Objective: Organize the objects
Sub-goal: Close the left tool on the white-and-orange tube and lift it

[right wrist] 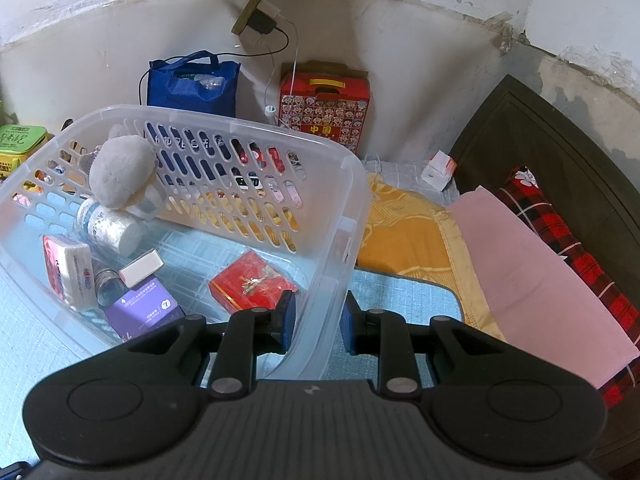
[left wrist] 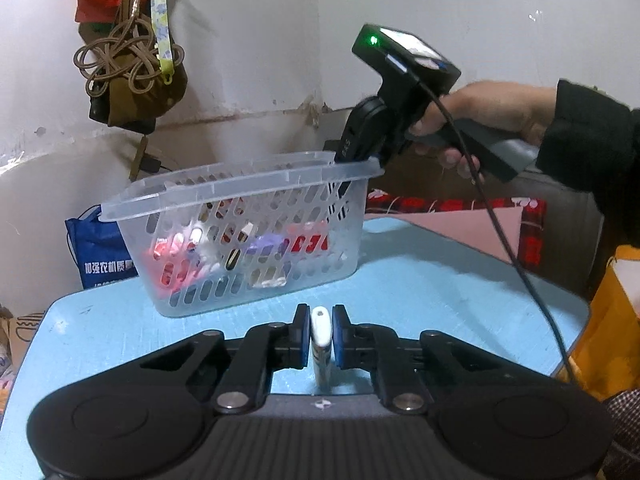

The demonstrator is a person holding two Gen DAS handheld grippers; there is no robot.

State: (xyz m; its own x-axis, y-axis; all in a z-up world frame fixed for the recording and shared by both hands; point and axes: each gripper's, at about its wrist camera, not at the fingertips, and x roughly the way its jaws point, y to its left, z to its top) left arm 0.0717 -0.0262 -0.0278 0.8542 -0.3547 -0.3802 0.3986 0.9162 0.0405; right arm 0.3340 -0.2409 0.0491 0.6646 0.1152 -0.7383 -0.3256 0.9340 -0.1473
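Scuffed white walls; a pale blue table [left wrist: 440, 280] carries the work. The left gripper [left wrist: 321, 334] is pinched on a small white tube-like item [left wrist: 321, 340], held upright between the blue pads and clear of the tabletop. Just ahead stands the clear slotted basket [left wrist: 240, 184], its near wall between item and interior.

The right gripper [right wrist: 318, 322] straddles the basket's near wall [right wrist: 320, 280], one finger inside, one outside. The pads stand slightly off the plastic, so whether they clamp it cannot be told from the frame.

Inside: plush toy [right wrist: 120, 172], tissue pack [right wrist: 68, 272], purple box [right wrist: 144, 308], red box [right wrist: 252, 284].

Risks, as judged:
- The white item is slim and smooth, so it could pivot or slip from the pads during the carry.
- Too low a pass would knock the rim and shove the light basket.
- The right cable [left wrist: 500, 232] hangs close by and could snag.
- A loose right hold would let the basket tip.
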